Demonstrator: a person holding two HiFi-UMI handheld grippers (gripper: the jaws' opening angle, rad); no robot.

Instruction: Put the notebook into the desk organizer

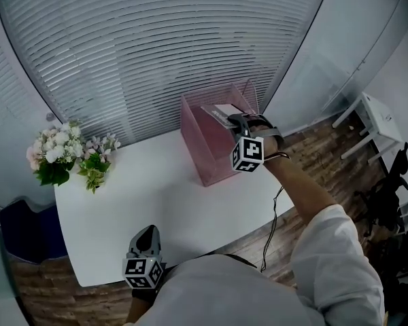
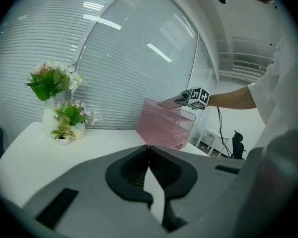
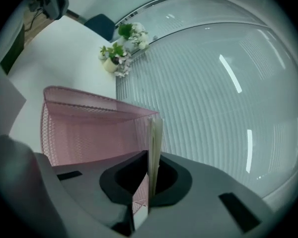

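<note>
A pink mesh desk organizer [image 1: 207,138] stands on the white table, at its far right side. My right gripper [image 1: 239,122] is held over the organizer's top, shut on a thin notebook [image 3: 154,148] that stands on edge between its jaws. The notebook [image 1: 226,111] reaches over the organizer's open top. The right gripper view shows the organizer's mesh wall [image 3: 89,133] directly below and left of the notebook. My left gripper [image 1: 147,240] rests low at the table's near edge, its jaws shut with nothing in them. From there the organizer [image 2: 164,125] is far ahead.
Two pots of white and pink flowers [image 1: 71,155] stand at the table's far left corner. A slatted blind covers the wall behind. A dark blue chair [image 1: 24,233] sits left of the table, and a white side table [image 1: 374,117] stands at the right.
</note>
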